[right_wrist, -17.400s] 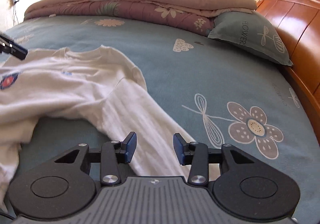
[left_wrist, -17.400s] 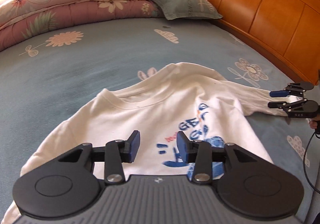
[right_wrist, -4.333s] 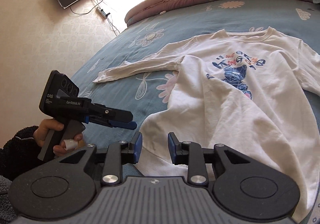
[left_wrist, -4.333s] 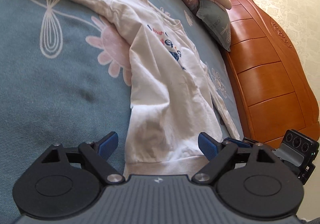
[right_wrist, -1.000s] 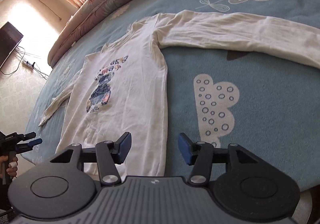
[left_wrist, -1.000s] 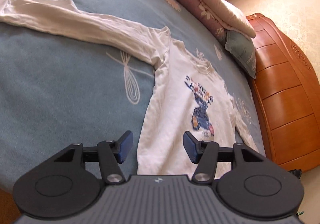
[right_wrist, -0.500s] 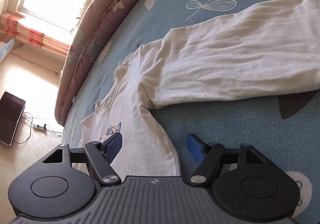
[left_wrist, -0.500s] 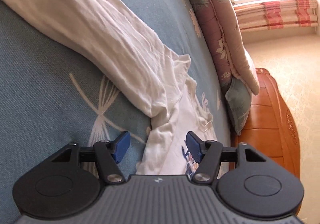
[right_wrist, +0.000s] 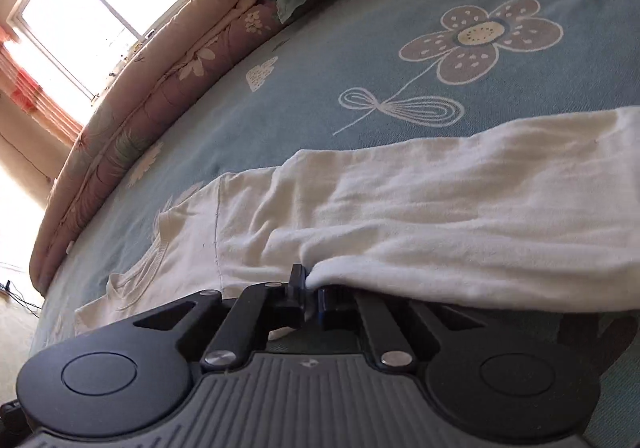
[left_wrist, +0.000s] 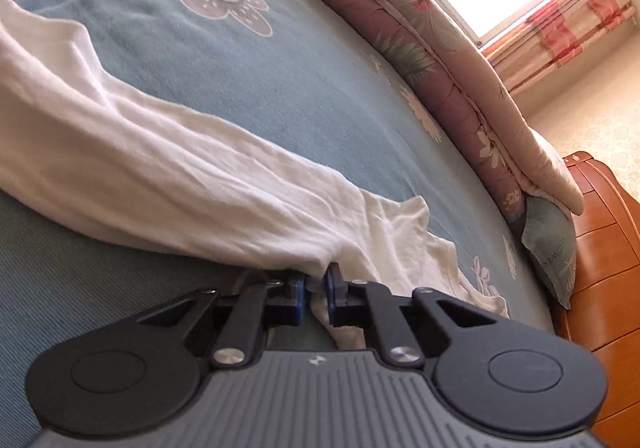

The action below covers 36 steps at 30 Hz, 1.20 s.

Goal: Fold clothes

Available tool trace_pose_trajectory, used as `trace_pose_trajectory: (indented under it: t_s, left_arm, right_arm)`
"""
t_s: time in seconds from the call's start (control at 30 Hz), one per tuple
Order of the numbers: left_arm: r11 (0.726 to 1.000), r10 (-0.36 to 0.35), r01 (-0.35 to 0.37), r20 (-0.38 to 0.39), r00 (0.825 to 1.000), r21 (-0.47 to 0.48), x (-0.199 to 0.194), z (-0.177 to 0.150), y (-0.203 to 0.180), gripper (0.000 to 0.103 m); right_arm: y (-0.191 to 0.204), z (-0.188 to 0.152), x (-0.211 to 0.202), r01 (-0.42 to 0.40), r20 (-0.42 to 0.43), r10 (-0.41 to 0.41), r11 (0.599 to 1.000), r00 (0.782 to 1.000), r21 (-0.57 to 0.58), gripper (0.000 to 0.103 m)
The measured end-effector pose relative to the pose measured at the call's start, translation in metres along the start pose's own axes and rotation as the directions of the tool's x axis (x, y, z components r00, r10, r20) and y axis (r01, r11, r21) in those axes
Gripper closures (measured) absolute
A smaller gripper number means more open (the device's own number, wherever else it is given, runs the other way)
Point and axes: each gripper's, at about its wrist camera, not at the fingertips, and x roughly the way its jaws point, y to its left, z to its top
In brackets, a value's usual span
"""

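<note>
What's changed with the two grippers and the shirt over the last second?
Both grippers dropped in close to the white long-sleeved shirt and their jaws have just closed on its underarm fabric: left gripper, right gripper. The shirt stays spread flat on the blue flowered bedspread.

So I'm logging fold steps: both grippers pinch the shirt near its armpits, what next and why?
Probably lift both sleeves inward over the chest: the left gripper and right gripper have just closed on the white shirt, sleeves still spread flat.

White shirt [left_wrist: 168, 168] on blue bedsheet [right_wrist: 320, 60] w/ flower print – pink floral quilt [left_wrist: 432, 60], orange headboard [left_wrist: 600, 248], black claws w/ blue pads.
</note>
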Motion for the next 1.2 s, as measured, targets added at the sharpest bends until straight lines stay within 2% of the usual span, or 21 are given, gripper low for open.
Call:
trace_pose_trajectory:
  t_s: [0.13, 0.23, 0.27, 0.33, 0.4, 0.47, 0.57, 0.67, 0.7, 0.8, 0.9, 1.0, 1.1, 1.2]
  left_arm:
    - [0.998, 0.04, -0.042, 0.04, 0.998, 0.042, -0.006, 0.026, 0.003, 0.094]
    - [0.996, 0.061, -0.064, 0.049, 0.997, 0.069, -0.01, 0.04, 0.003, 0.093]
    - [0.995, 0.063, -0.066, 0.047, 0.997, 0.073, -0.011, 0.044, 0.003, 0.093]
    - [0.999, 0.023, -0.023, -0.006, 1.0, 0.04, -0.017, 0.042, 0.006, 0.089]
    - [1.0, -0.024, 0.025, -0.066, 0.998, 0.014, -0.025, 0.03, 0.007, 0.075]
    - [0.996, -0.083, 0.079, -0.123, 0.989, -0.042, -0.032, 0.012, 0.014, 0.062]
    - [0.982, -0.162, 0.141, -0.183, 0.97, -0.123, -0.029, -0.013, 0.023, 0.06]
    - [0.98, -0.18, 0.16, -0.176, 0.968, -0.122, -0.019, -0.021, 0.019, 0.06]
    - [0.981, -0.179, 0.162, -0.17, 0.969, -0.109, -0.015, -0.021, 0.015, 0.06]
    - [0.993, -0.093, 0.103, -0.15, 0.984, 0.055, -0.003, -0.021, -0.013, 0.067]
    - [0.978, 0.011, 0.01, -0.1, 0.995, 0.209, 0.007, -0.014, -0.04, 0.074]
    - [0.983, 0.06, -0.049, -0.054, 0.997, 0.176, 0.02, 0.014, -0.037, 0.075]
    - [0.984, 0.064, -0.057, -0.036, 0.997, 0.17, 0.016, 0.037, -0.034, 0.076]
    - [0.988, 0.013, 0.003, -0.099, 0.995, 0.153, 0.0, 0.034, -0.028, 0.073]
  right_arm:
    - [-0.003, 0.021, -0.002, 0.093, 0.063, -0.089, 0.993, 0.994, -0.071, 0.094]
    - [0.0, 0.026, 0.001, 0.118, 0.056, -0.112, 0.985, 0.992, -0.124, 0.093]
    - [0.002, 0.026, 0.001, 0.122, 0.048, -0.116, 0.983, 0.992, -0.141, 0.09]
    - [0.005, 0.019, -0.007, 0.109, 0.016, -0.108, 0.98, 0.994, -0.164, 0.076]
    - [0.007, 0.008, -0.019, 0.068, -0.01, -0.071, 0.981, 0.997, -0.181, 0.063]
    - [0.009, -0.003, -0.031, 0.03, -0.036, -0.038, 0.98, 0.999, -0.198, 0.058]
    - [0.011, -0.021, -0.046, 0.013, -0.065, -0.028, 0.975, 0.998, -0.22, 0.056]
    - [0.014, -0.03, -0.055, 0.014, -0.068, -0.031, 0.972, 0.997, -0.236, 0.056]
    - [0.016, -0.032, -0.058, 0.013, -0.065, -0.03, 0.97, 0.997, -0.245, 0.056]
    - [0.022, -0.034, -0.063, 0.003, -0.055, -0.018, 0.966, 0.998, -0.259, 0.055]
    - [0.025, -0.036, -0.065, -0.009, -0.057, -0.006, 0.967, 0.998, -0.256, 0.054]
    - [0.027, -0.037, -0.067, -0.011, -0.065, -0.006, 0.967, 0.998, -0.256, 0.054]
    - [0.031, -0.041, -0.075, -0.012, -0.064, -0.007, 0.957, 0.998, -0.289, 0.049]
    - [0.035, -0.048, -0.083, -0.011, -0.067, -0.013, 0.939, 0.998, -0.344, 0.047]
